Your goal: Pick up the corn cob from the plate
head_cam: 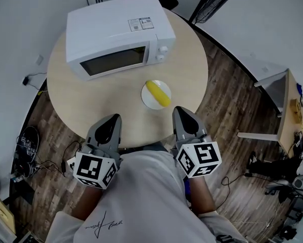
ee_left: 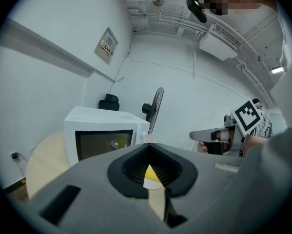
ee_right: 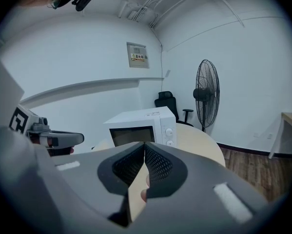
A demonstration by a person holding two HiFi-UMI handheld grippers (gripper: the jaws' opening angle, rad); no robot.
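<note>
White microwave (head_cam: 116, 34) on round table (head_cam: 85, 103)

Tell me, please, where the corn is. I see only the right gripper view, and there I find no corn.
Observer: In the head view the corn lies on a white plate, in front of the microwave.
Operator: Is the right gripper near it?
Observer: Yes. The right gripper is over the table, beside the plate's near right rim, clear of the corn.
</note>
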